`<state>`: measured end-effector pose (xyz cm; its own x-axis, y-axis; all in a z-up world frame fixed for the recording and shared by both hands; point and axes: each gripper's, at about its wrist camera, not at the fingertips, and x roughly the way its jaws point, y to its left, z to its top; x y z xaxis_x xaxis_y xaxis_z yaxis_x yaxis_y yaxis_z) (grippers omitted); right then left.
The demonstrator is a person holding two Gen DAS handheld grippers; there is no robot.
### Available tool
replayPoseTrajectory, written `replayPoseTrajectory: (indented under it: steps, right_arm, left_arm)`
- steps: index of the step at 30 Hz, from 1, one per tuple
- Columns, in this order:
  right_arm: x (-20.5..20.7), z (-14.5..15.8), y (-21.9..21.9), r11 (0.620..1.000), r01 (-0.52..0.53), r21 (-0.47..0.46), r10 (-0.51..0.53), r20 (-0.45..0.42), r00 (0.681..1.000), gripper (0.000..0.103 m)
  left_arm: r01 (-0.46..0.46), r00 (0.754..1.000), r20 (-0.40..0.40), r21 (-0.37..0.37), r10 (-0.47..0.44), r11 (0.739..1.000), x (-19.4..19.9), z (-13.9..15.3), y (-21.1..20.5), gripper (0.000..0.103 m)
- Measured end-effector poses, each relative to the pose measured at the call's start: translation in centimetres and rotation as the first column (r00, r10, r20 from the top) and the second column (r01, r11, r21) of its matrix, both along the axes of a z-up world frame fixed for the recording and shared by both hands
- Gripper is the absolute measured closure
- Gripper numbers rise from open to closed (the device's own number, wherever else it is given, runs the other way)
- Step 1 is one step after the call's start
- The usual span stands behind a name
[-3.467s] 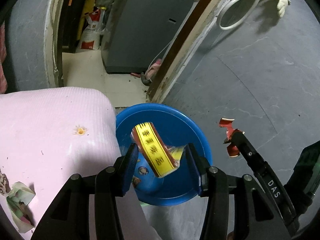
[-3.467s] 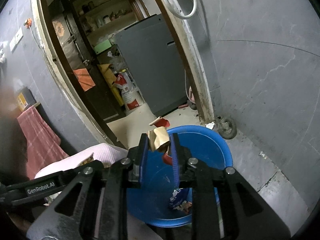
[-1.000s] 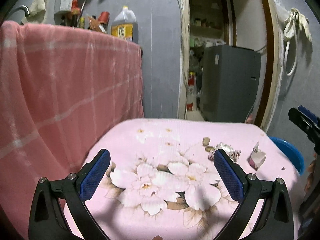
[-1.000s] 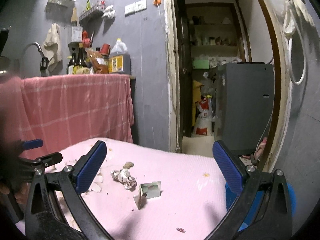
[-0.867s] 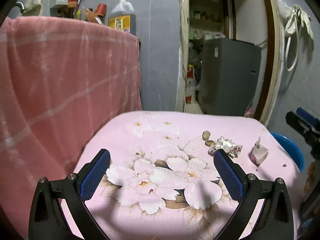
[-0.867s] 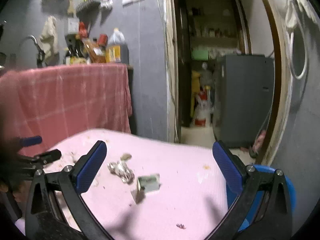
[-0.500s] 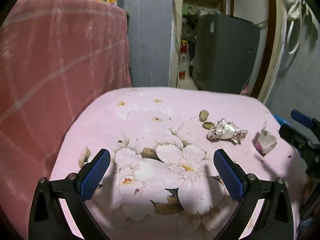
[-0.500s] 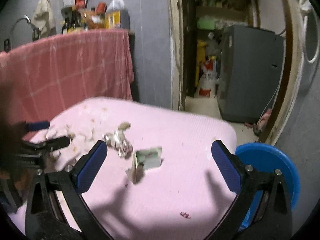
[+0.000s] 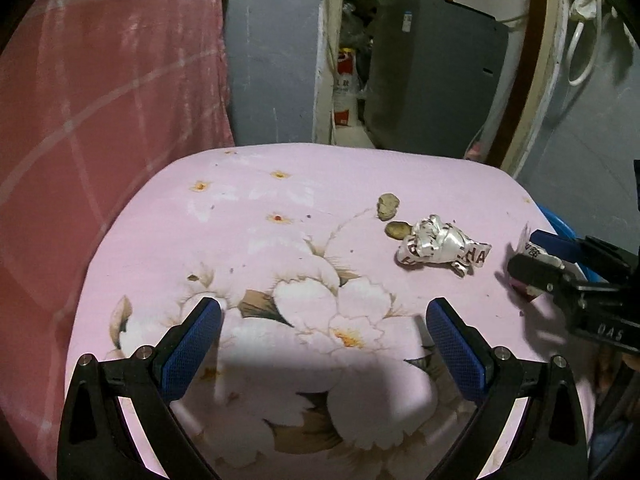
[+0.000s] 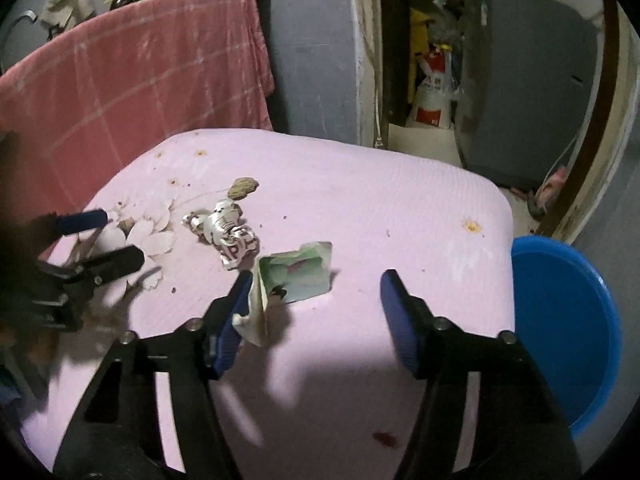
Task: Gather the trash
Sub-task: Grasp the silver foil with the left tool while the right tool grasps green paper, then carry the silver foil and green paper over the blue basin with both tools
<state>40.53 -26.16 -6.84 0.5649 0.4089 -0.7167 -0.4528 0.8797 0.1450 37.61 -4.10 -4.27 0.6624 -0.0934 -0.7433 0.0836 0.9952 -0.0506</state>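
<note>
A: Where does the left wrist view look from?
B: Low over the near edge of the pink cushion point(image 9: 248, 216), facing the doorway.
A: And the right wrist view?
B: Higher, from the cushion's right, angled down and leftward. Both views share the crumpled wrapper point(image 9: 440, 246) point(image 10: 230, 234).

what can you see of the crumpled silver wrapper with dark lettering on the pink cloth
The crumpled silver wrapper with dark lettering is a shiny foil-like wad, twisted and creased, with dark letters on white patches. It lies loose on the pink floral cloth, with a small brown lump against its far end. The folded pale green paper carton sits just beside it. Neither gripper holds it: the left gripper is open short of it, and the right gripper is open around the carton.
</note>
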Motion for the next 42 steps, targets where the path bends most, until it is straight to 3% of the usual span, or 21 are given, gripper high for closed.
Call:
replayPoseTrajectory:
  steps: [5,10,22,28,31,42]
  right_arm:
    - [0.1,0.1,-0.4,1.0,0.004,0.031,-0.004,-0.01,1.0,0.074]
    - [-0.2,0.0,-0.2,1.0,-0.001,-0.014,0.001,-0.007,1.0,0.091]
    - [-0.2,0.1,-3.2,0.997,0.072,0.029,-0.071,-0.014,0.997,0.094]
    - [-0.3,0.1,-3.1,0.997,0.073,0.029,-0.073,-0.012,0.997,0.094]
    - [-0.2,0.1,-3.0,0.997,0.072,0.038,-0.072,-0.015,0.997,0.094]
    - [-0.2,0.3,-3.4,0.994,0.085,0.062,-0.085,-0.004,0.996,0.094]
  left_arm:
    - [0.026,1.0,-0.014,-0.029,-0.026,0.999,0.4,0.4,-0.8,0.003]
    - [0.079,0.997,-0.018,-0.037,-0.08,0.996,1.1,0.7,-2.4,0.006]
    - [0.192,0.98,-0.048,-0.039,-0.194,0.981,4.2,0.9,-6.2,0.016]
    - [0.192,0.978,-0.078,-0.02,-0.193,0.981,5.2,0.5,-7.4,0.031]
    - [0.178,0.979,-0.099,-0.037,-0.181,0.983,5.4,0.1,-7.0,0.044]
    - [0.189,0.977,-0.091,-0.069,-0.195,0.979,4.1,0.4,-6.9,0.062]
